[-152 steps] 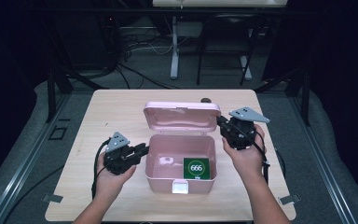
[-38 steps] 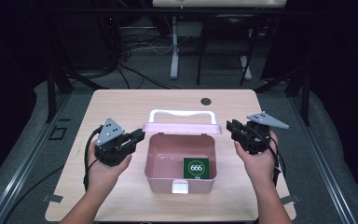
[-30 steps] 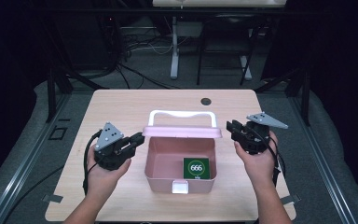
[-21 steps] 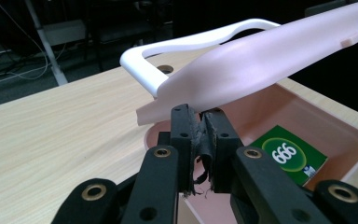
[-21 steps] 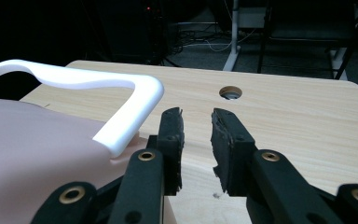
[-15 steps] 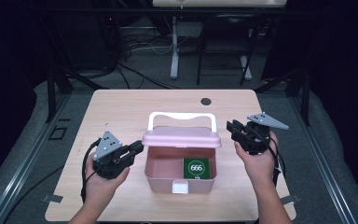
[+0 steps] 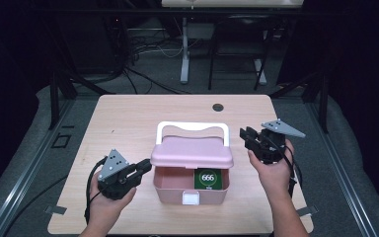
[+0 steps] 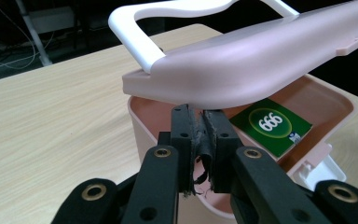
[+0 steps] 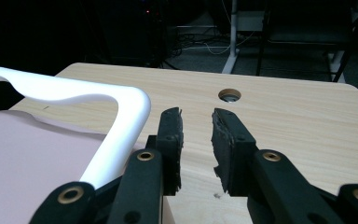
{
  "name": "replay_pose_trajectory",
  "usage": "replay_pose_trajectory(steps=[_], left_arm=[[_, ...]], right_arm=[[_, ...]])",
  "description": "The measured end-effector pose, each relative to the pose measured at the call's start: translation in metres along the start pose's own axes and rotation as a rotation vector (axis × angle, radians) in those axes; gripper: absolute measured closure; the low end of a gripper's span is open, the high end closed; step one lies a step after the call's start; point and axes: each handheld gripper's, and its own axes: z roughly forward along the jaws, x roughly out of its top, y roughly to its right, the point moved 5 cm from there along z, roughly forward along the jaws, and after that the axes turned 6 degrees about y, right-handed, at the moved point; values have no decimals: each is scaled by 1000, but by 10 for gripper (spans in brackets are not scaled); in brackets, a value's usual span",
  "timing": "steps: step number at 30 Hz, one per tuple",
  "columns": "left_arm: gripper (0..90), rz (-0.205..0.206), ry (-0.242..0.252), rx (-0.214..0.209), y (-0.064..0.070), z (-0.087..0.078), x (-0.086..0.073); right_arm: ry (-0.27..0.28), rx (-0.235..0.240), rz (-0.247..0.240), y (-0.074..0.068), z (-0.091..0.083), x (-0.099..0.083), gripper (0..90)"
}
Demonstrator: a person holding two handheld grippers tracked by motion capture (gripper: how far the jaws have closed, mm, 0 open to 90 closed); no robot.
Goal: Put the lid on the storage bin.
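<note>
One pink box [image 7: 190,190] sits near the front middle of the wooden table [image 7: 128,118], its lid [image 7: 191,152] lowered most of the way but not shut, so a gap shows along the front. A white handle [image 7: 192,127] lies at the back of the lid, and a white latch [image 7: 191,198] sits on the front wall. Inside, a green card [image 7: 208,178] printed with "666" lies on the floor of the box at its right side.

The left gripper [image 7: 140,170] is just beside the box's left wall, its jaws pressed together with nothing between them. The right gripper [image 7: 246,136] is held off the lid's right end, near the handle, with its jaws apart and holding nothing.

The left gripper view looks under the raised lid [image 8: 261,60] and shows the card [image 8: 270,126] lying flat, with its closed tips close to the rim of the box [image 8: 142,112]. The right gripper view shows the handle's corner [image 9: 121,116] just left of its jaws, and a round hole [image 9: 230,95] in the tabletop beyond them.
</note>
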Motion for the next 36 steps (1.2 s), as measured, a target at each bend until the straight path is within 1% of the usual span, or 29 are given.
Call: replay_pose_trajectory(steps=[7,9,10,11,12,18,24,29,33,34,36], left_arm=[[839,-3,-10,-8,3,-3,-9],[840,4,-14,-7,4,-4,-13],[840,-1,-15,-6,5,-4,-14],[839,0,-18,-8,5,-4,-15],[840,-2,-23,-8,6,-5,-16],[839,0,-29,-11,8,-4,-24],[832,-1,-30,-17,11,-5,-29],[816,7,-36,-18,13,-5,-32],[799,-9,-37,-17,13,-5,-35],[799,-2,-39,-17,12,-5,-36],[796,-9,-43,-19,13,-6,-37]], right_arm=[[-9,0,-4,0,1,-1,725],[0,-3,-5,0,2,-2,725],[-1,-3,-4,-1,2,-2,725],[-13,-3,-6,0,1,-2,725],[-4,-2,-4,-1,1,-2,725],[0,-1,-4,-1,2,-2,724],[-13,0,-5,-1,2,-3,723],[-15,-1,-5,-1,2,-3,723],[-12,-1,-7,-1,3,-3,722],[-12,0,-6,-1,3,-3,722],[-12,0,-5,-1,2,-3,722]])
